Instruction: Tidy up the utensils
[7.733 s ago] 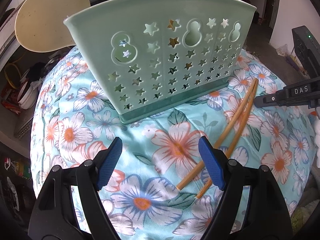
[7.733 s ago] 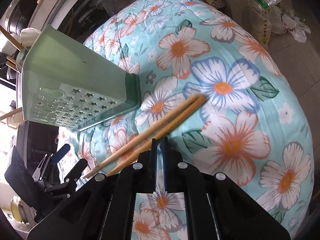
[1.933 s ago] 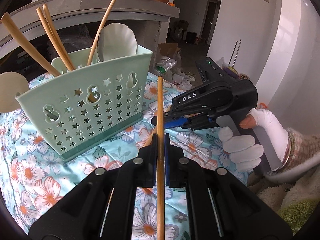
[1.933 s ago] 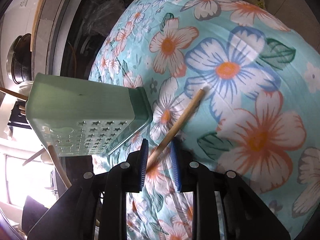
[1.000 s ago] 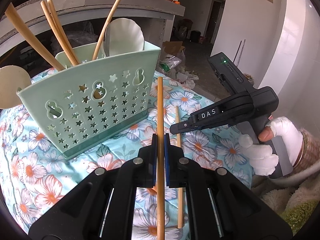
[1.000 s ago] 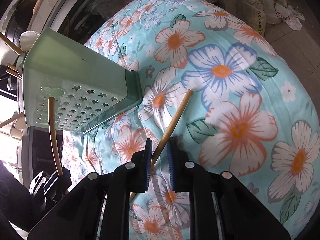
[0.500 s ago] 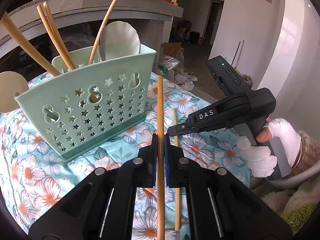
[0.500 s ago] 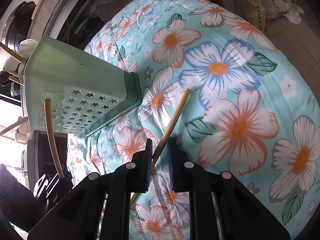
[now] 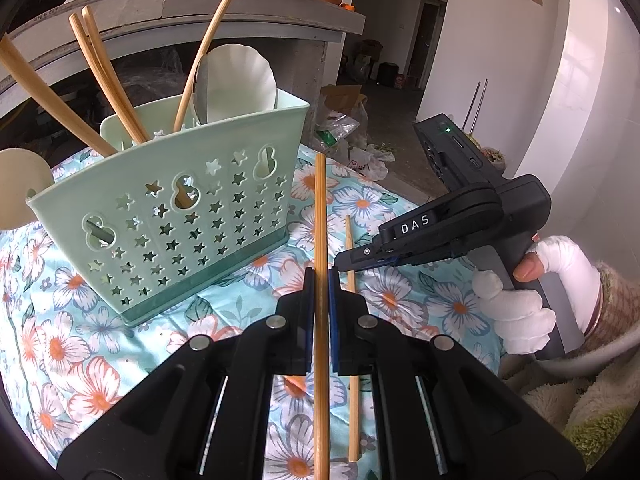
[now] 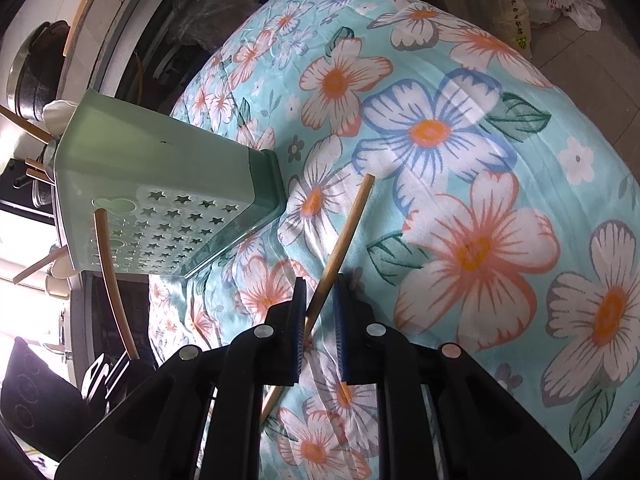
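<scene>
Chopsticks are the business at hand, one to each gripper. The left gripper [image 9: 318,276] has its jaws shut tight on one chopstick [image 9: 320,216], whose long axis runs straight ahead along the jaws, its far tip level with the right end of the holder [image 9: 168,216]. That green holder stands upright on the floral cloth [image 10: 480,160], ahead and to the left of the left gripper, already holding several chopsticks and spoons that lean to the left; its open top is above the held tip, so the stick would, I judge, need lifting and tipping upright to go in. The right gripper [image 10: 320,300] has its jaws narrowly apart around the second chopstick [image 10: 344,236], which lies on the cloth slanting away to the upper right in the right wrist view; whether the pads press it yet I cannot tell, though the gap looks nearly gone. The holder's corner sits just left of that stick's far tip. To the right the cloth is bare up to its rounded edge.
</scene>
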`<action>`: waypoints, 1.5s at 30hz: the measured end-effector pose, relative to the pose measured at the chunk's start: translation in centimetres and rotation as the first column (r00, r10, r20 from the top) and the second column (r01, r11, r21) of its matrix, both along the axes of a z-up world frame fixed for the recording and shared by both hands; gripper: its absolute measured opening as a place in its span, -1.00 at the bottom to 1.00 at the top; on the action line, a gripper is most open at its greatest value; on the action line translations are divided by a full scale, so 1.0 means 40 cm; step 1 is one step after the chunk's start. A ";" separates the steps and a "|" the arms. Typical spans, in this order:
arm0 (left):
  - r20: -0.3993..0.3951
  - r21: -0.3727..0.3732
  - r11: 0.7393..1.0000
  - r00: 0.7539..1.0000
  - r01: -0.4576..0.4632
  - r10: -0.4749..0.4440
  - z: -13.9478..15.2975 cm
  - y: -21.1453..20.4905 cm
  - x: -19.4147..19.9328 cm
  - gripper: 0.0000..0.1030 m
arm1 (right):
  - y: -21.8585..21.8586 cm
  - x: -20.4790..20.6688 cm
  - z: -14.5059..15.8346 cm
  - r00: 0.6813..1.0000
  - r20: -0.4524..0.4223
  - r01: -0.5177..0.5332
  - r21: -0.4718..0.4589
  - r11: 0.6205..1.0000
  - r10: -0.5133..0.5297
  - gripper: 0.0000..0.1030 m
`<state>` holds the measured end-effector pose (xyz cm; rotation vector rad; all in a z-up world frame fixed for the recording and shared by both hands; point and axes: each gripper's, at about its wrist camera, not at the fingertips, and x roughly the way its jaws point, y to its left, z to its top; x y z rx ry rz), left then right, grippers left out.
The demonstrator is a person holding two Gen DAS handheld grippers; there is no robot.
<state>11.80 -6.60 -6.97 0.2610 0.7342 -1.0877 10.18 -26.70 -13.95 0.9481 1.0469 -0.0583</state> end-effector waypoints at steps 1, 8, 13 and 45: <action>0.000 0.000 1.000 1.000 0.000 0.000 0.000 0.000 0.000 -0.89 | -0.001 -0.001 -0.001 1.000 0.000 0.001 0.003 1.000 -0.001 -0.74; 0.000 0.001 1.000 1.000 -0.001 0.001 0.000 -0.002 0.000 -0.89 | -0.003 -0.002 0.000 1.000 -0.001 0.008 0.019 1.000 -0.008 -0.75; 0.002 0.001 1.000 1.000 0.000 0.000 -0.001 -0.002 0.000 -0.89 | -0.009 -0.004 -0.004 1.000 -0.002 0.015 0.037 0.999 -0.015 -0.75; 0.051 -0.527 0.813 0.945 -0.249 0.322 0.332 0.101 0.174 -0.89 | -0.033 -0.053 0.118 0.986 0.165 0.038 -0.074 0.997 -0.025 -0.85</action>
